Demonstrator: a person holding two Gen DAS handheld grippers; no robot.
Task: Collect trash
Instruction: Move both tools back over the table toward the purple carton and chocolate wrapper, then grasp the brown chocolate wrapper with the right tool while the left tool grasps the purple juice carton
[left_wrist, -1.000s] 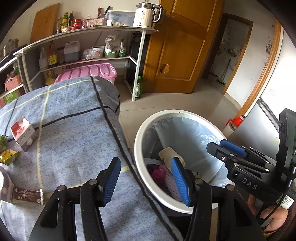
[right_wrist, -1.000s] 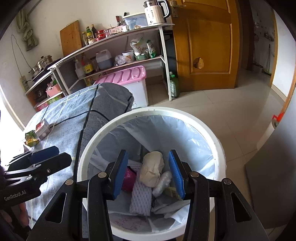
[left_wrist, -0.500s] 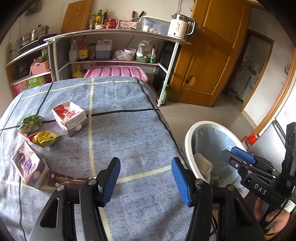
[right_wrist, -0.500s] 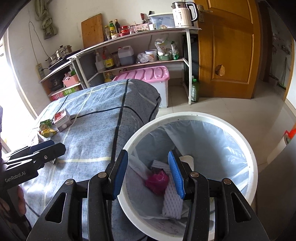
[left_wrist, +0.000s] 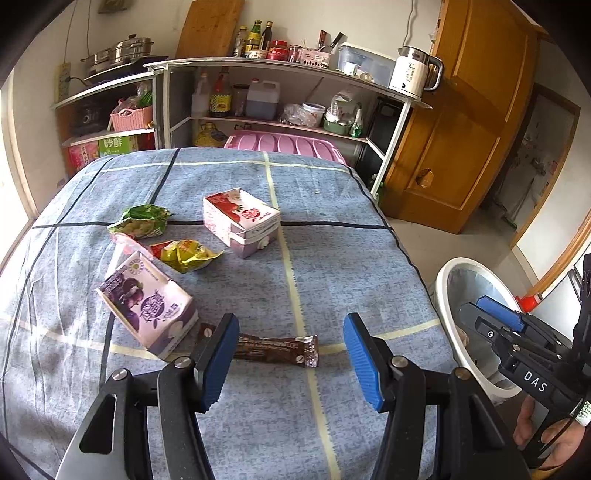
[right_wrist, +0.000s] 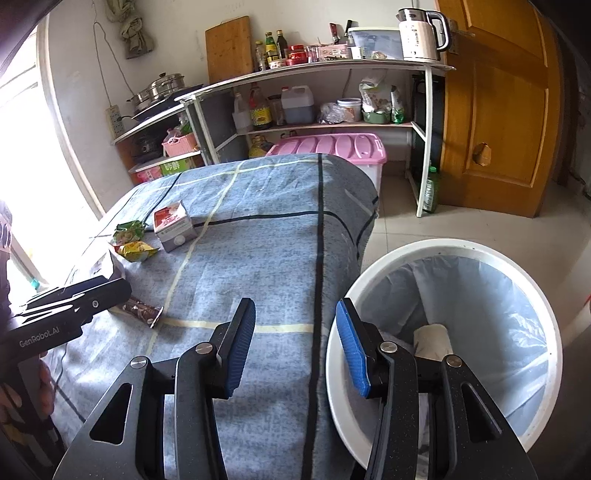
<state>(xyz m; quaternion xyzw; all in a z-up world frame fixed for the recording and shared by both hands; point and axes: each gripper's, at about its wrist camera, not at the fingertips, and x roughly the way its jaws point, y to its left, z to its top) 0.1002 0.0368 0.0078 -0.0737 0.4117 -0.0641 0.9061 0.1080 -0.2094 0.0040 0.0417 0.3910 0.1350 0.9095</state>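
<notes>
In the left wrist view, the long brown snack wrapper (left_wrist: 275, 349) lies low in the frame, its left end hidden behind a blue pad. At the right edge, the white round trash bin (left_wrist: 448, 317) is largely covered by the right hand-held gripper (left_wrist: 517, 339). In the right wrist view, the bin's (right_wrist: 532, 288) contents sit mostly behind a finger; only a pale roll (right_wrist: 433, 340) shows.
</notes>
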